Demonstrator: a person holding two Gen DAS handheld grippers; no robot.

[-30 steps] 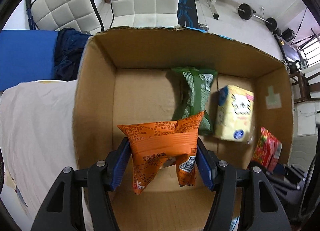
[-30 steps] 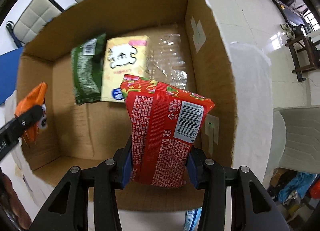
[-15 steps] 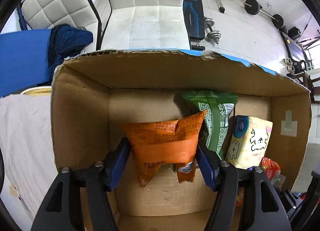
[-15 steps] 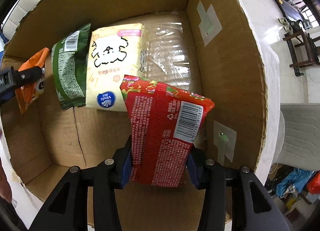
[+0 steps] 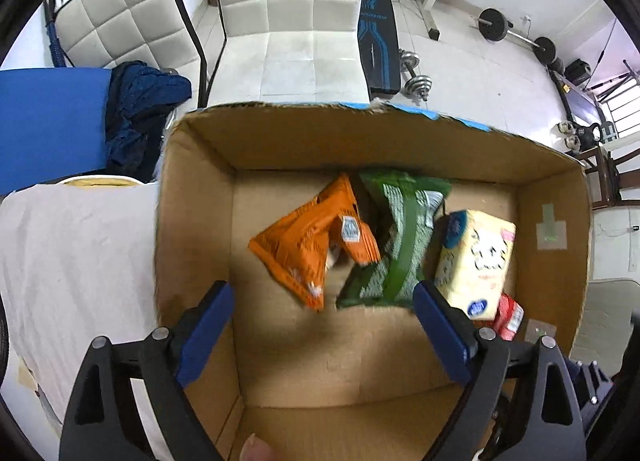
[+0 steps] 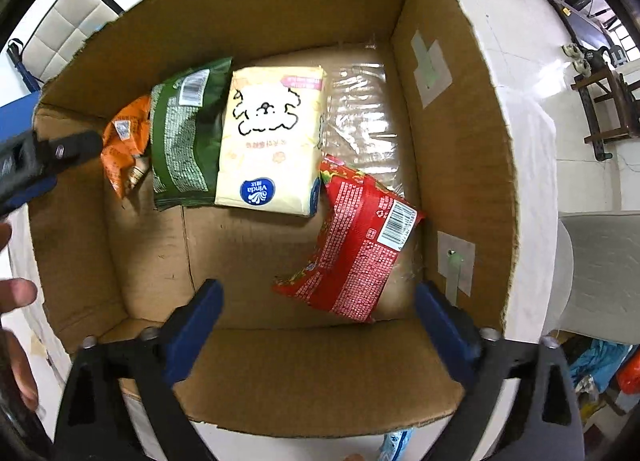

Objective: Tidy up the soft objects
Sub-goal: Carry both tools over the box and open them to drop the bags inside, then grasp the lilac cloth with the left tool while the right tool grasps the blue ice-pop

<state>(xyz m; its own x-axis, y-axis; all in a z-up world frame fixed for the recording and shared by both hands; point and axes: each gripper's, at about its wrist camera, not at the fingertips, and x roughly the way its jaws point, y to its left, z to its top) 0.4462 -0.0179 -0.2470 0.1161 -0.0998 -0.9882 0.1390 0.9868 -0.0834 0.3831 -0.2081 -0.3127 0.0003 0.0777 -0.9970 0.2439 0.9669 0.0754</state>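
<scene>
Both grippers point down into an open cardboard box. My left gripper is opening, with nothing between its blue pads. Below it, blurred, the orange snack bag drops against the green bag. My right gripper is opening too, its pads apart and clear of the red snack bag, which is loose beneath it near the box's right wall. A yellow tissue pack lies on the box floor beside the green bag.
The box sits on a white cloth. Clear plastic film lies on the box floor at the right. Behind the box are white padded chairs, a blue cushion, dark clothing and gym weights. A hand shows at the left.
Both grippers have opened wide and let go. The orange bag has fallen from the left jaws beside the green bag. The red bag has dropped from the right jaws toward the box floor.
</scene>
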